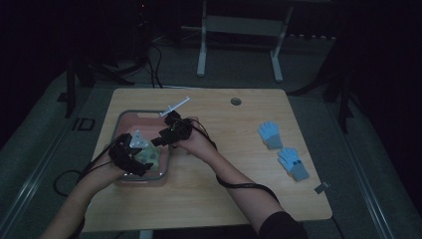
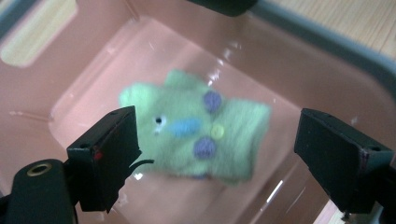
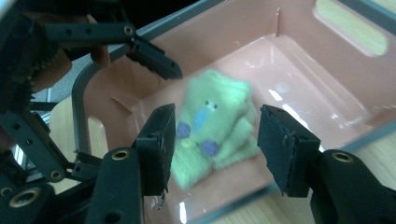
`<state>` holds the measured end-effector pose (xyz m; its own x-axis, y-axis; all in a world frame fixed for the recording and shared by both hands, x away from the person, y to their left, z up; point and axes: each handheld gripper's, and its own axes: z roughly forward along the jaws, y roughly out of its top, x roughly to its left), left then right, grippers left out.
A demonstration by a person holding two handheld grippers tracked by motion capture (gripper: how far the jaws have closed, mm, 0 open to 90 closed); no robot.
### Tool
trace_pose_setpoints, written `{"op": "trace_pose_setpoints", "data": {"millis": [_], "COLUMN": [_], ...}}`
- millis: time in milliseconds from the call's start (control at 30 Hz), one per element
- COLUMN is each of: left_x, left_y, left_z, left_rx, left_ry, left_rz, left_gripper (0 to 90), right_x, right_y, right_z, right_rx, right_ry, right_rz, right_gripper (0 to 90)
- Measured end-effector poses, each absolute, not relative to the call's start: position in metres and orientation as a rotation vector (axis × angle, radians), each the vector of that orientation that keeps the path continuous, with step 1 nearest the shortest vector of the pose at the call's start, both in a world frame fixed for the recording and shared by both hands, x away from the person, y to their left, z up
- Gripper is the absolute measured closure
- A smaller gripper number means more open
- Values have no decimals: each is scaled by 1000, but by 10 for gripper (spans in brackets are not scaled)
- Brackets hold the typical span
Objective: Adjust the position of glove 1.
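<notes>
Both grippers hang over the pink bin [image 1: 130, 115] on the bench [image 1: 224, 149], and the green glove [image 2: 198, 128] lies loose on the bin's floor. The left gripper [image 2: 215, 149] has its jaws spread wide, nothing pinched. The right gripper [image 3: 215, 147] stands parted too, holding nothing. Two blue gloves [image 1: 283, 149] lie well apart at the right.

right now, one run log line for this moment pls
left gripper: open, above bin | right gripper: open, above bin | green glove: lying in pink bin, unheld | blue gloves: on table
</notes>
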<state>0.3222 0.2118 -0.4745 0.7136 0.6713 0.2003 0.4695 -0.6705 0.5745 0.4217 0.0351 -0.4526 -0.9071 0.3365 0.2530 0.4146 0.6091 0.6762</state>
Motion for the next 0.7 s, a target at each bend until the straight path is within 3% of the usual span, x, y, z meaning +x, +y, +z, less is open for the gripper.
{"op": "trace_pose_setpoints", "data": {"millis": [233, 700], "left_x": [328, 322], "left_y": [202, 151], "left_z": [-465, -465], "left_rx": [2315, 2324], "left_ry": [915, 798], "left_rz": [519, 503], "left_gripper": [41, 41], "right_x": [418, 414], "right_y": [12, -44], "right_z": [-447, -447], "right_rx": [-620, -671], "right_ry": [-2738, -2783], "right_rz": [-1215, -1235], "right_gripper": [428, 414]}}
